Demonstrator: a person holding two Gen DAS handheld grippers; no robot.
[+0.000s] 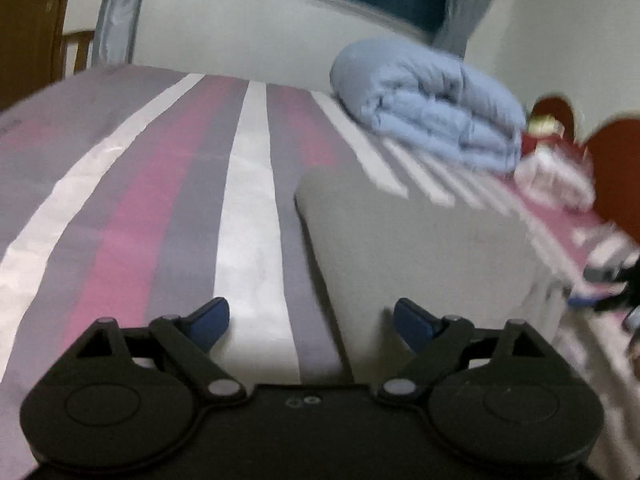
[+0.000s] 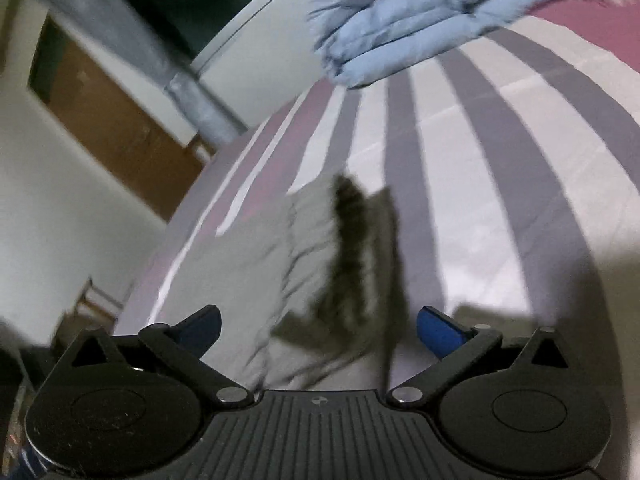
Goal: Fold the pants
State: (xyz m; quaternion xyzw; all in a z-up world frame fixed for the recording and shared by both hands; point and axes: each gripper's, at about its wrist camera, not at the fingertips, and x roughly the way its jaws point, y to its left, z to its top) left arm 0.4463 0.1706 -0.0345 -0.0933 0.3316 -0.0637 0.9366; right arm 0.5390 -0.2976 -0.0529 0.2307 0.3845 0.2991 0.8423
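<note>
Grey-beige pants [image 1: 420, 248] lie as a flat folded slab on the striped bedsheet [image 1: 132, 200], to the right in the left wrist view. My left gripper [image 1: 310, 320] hovers over the slab's near left edge, its blue-padded fingers [image 1: 210, 318] spread wide with nothing between them. In the right wrist view the pants [image 2: 256, 272] appear blurred, with a dark fold or shadow running down their middle. My right gripper [image 2: 318, 332] stands open just in front of that cloth; its pads [image 2: 438, 330] touch nothing.
A folded light-blue quilt [image 1: 432, 120] lies at the far right of the bed. Red and white items [image 1: 548, 160] sit beyond it by a red-brown headboard [image 1: 616, 168]. A window, grey curtain [image 1: 116, 12] and wooden door [image 2: 112, 120] stand behind the bed.
</note>
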